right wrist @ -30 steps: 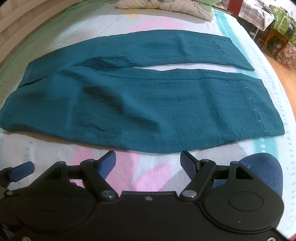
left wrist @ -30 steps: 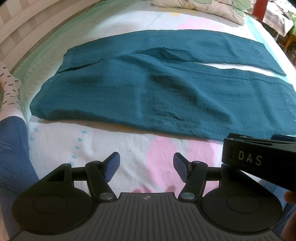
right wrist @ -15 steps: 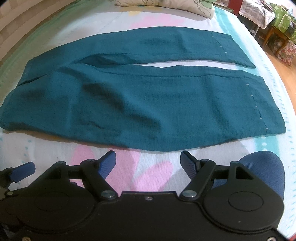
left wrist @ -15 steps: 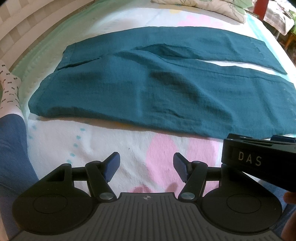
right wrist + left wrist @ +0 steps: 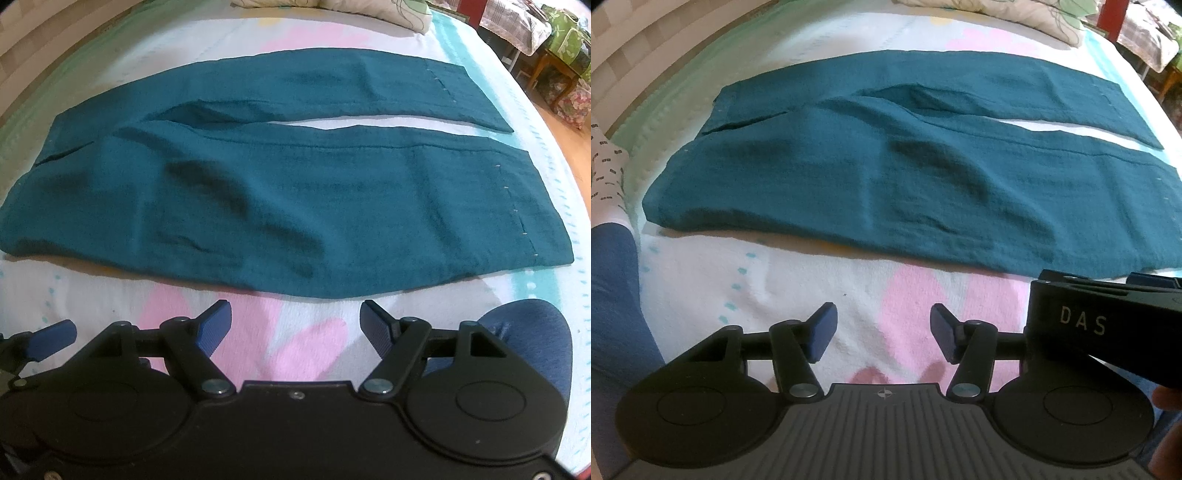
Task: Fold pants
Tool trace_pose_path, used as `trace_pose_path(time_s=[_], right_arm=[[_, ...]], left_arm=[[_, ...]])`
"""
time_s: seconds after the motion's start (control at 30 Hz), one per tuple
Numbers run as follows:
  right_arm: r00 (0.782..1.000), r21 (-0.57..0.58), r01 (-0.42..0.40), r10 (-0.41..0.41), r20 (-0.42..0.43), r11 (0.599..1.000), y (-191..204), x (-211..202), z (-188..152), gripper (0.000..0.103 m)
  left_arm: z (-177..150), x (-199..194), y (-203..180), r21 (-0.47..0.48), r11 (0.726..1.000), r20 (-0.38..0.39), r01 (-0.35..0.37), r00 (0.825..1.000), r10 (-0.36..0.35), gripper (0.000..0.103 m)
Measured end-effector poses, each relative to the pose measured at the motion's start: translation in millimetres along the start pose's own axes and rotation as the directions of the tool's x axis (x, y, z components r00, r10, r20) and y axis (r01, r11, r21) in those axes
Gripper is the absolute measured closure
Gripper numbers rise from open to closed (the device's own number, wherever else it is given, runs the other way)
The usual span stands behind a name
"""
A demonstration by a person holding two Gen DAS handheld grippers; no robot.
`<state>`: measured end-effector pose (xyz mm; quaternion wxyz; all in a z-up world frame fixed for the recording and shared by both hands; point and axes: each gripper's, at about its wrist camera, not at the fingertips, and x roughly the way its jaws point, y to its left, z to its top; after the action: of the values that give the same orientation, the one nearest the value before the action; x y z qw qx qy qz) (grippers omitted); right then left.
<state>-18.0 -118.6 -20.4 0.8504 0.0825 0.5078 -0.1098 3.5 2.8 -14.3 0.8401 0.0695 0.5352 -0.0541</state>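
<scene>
Left wrist view is showing the teal pants (image 5: 886, 177) lying flat on the bed sheet (image 5: 746, 273), waistband to the left and both legs running to the right with a thin strip of sheet showing between them. No box, basket or other holder is showing in either view, so the pants are resting on the sheet alone. A pillow (image 5: 351, 9) is sitting at the far edge of the bed. The left gripper (image 5: 883, 330) is hovering over the pink patch of the sheet, just short of the near hem, its blue pads spread apart and grasping nothing. The right gripper (image 5: 295, 325) is hanging beside it, likewise released and empty, near a blue-clad knee (image 5: 528, 339). Compared with a second ago, both grippers are sitting slightly closer to the cloth, and the pants are filling more of each view; the fabric itself is lying unchanged.
</scene>
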Motion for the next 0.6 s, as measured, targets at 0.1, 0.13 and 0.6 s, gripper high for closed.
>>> trace_pose_path(time_s=[0.1, 0.13, 0.6], right_arm=[[1.0, 0.001, -0.002, 0.002, -0.006, 1.0, -0.7, 2.3, 1.6, 0.027], [1.0, 0.005, -0.006, 0.006, -0.007, 1.0, -0.9, 3.1, 1.9, 0.027], [0.999, 0.105, 0.005, -0.01, 0.05, 0.994, -43.1, 15.6, 44.0, 0.035]], left_arm=[[0.7, 2.7, -0.8, 0.002, 1.0, -0.005, 0.006, 1.0, -0.006, 0.049], [1.2, 3.0, -1.3, 0.002, 1.0, -0.007, 0.008, 1.0, -0.008, 0.049], [41.8, 8.1, 10.3, 0.002, 1.0, 0.072, 0.022, 0.997, -0.022, 0.049]])
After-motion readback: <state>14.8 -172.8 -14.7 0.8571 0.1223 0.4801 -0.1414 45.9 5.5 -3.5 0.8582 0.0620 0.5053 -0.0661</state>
